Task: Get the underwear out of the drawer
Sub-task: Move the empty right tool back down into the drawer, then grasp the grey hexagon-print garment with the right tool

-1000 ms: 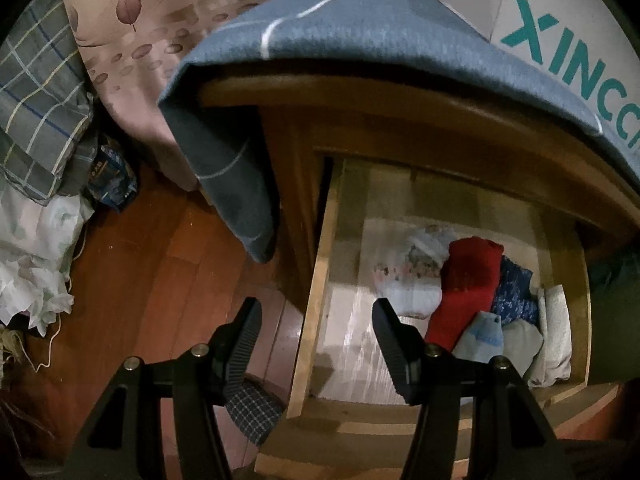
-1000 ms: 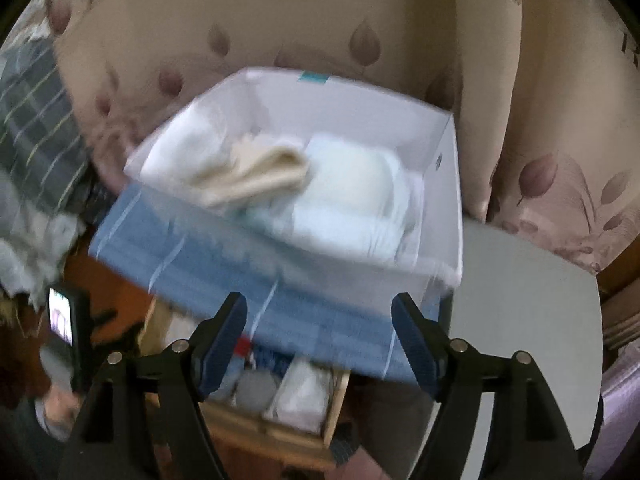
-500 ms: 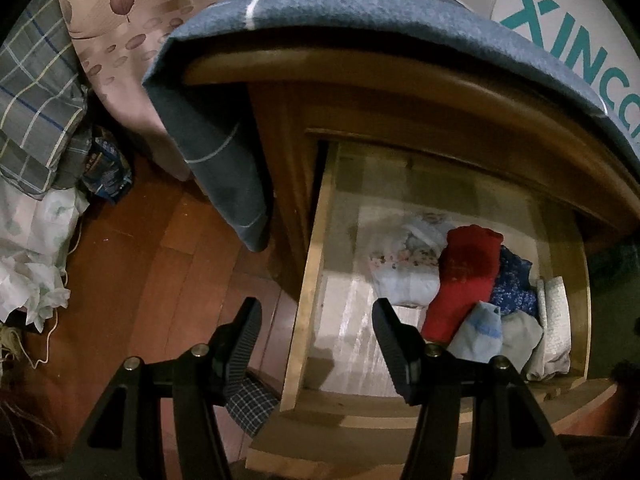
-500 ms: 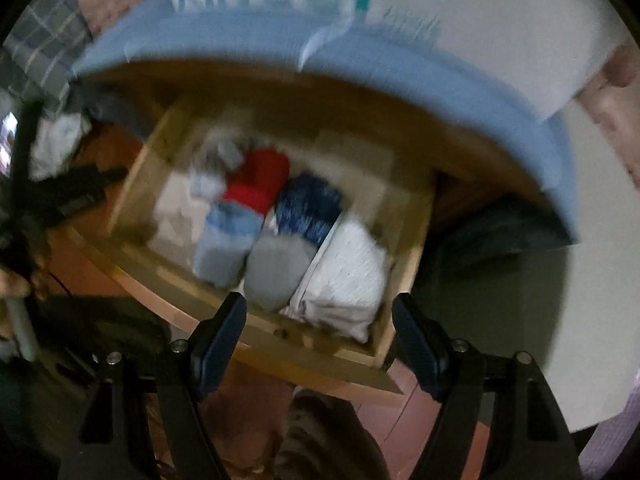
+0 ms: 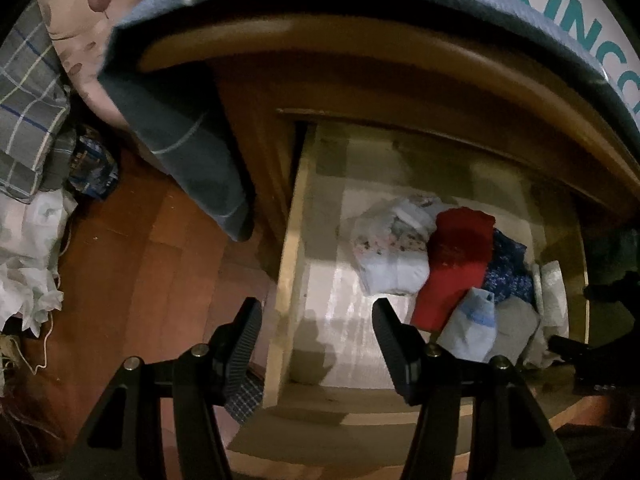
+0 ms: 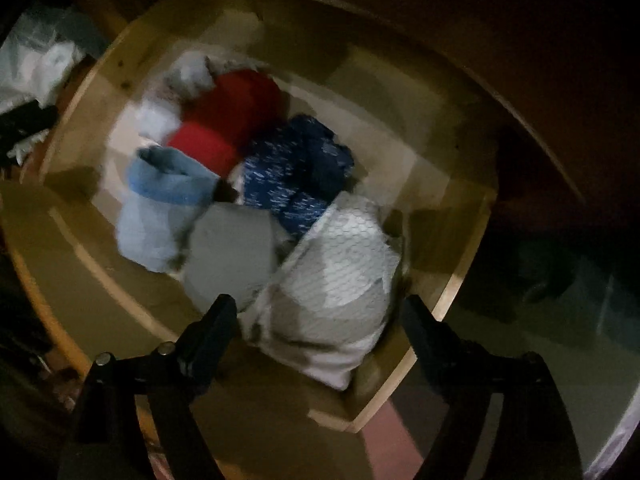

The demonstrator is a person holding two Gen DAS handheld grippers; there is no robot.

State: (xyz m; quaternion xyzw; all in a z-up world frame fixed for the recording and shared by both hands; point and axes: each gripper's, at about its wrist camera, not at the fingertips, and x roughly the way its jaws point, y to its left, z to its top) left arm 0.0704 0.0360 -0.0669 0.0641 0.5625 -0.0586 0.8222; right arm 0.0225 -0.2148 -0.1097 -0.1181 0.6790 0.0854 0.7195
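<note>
The wooden drawer (image 5: 288, 264) stands pulled out with several folded underwear pieces in its right half: white floral (image 5: 390, 248), red (image 5: 456, 264), dark blue patterned (image 5: 506, 270), light blue (image 5: 470, 326), grey (image 5: 516, 326) and white (image 5: 554, 292). My left gripper (image 5: 316, 312) hovers open and empty over the drawer's left wall. My right gripper (image 6: 320, 304) points straight down just above the white mesh-patterned piece (image 6: 340, 272). Its jaws are opening, with that piece below the gap and the pads not pressing on it. Beside it lie the grey piece (image 6: 232, 252) and the dark blue piece (image 6: 296, 172).
A blue cloth (image 5: 180, 140) drapes over the cabinet top, and a white box with teal letters (image 5: 560, 12) stands on it. Left of the cabinet are wooden floor (image 5: 140, 260), plaid fabric (image 5: 28, 100) and a crumpled white heap (image 5: 28, 248). The drawer's right wall (image 6: 460, 264) is close to my right fingers.
My right gripper has dropped from above the white box down into the drawer, tipped to point downward, and its jaws stand wider. The left gripper has barely moved.
</note>
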